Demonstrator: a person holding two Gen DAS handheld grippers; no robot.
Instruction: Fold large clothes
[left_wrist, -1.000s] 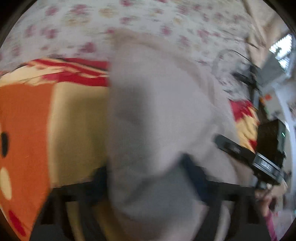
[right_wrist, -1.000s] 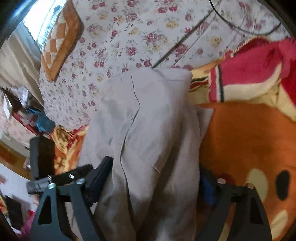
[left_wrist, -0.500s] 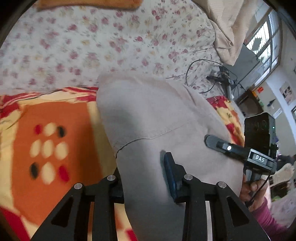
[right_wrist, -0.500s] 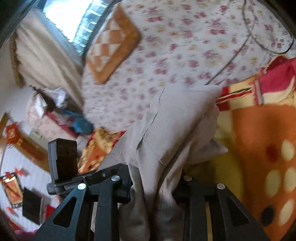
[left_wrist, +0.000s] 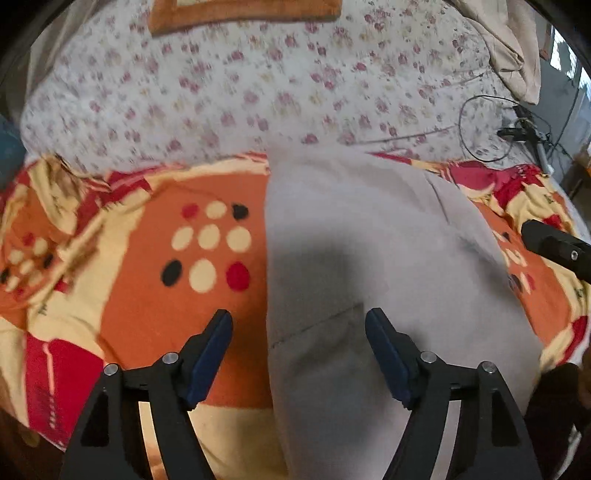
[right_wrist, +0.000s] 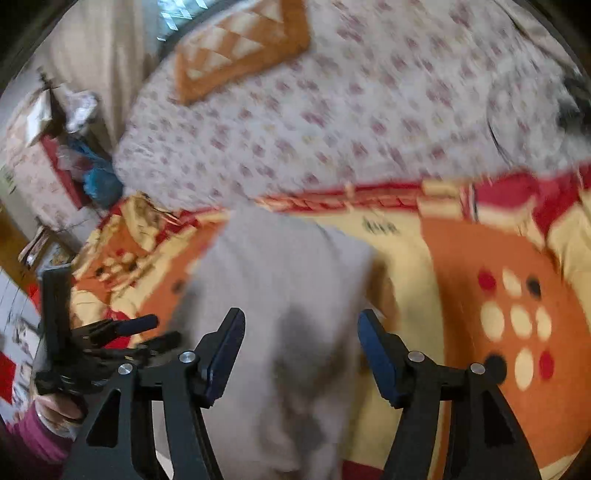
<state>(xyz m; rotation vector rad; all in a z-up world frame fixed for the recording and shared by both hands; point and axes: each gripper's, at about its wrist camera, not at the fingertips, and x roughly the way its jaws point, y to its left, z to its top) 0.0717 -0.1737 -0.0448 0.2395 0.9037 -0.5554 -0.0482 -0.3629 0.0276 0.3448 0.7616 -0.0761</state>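
Item: pale grey cotton garment (left_wrist: 369, 258), folded lengthwise, flat on orange-red patterned blanket (left_wrist: 147, 295). L gripper (left_wrist: 298, 325) & R gripper (right_wrist: 299, 325): both released, empty, above cloth. Step: fold laid. Next, prob.: regrip near end, fold crosswise.

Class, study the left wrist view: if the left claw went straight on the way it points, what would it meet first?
Most likely the grey garment, whose left edge runs between the open fingers of the left claw; the orange blanket lies beside it. Depth is unclear.
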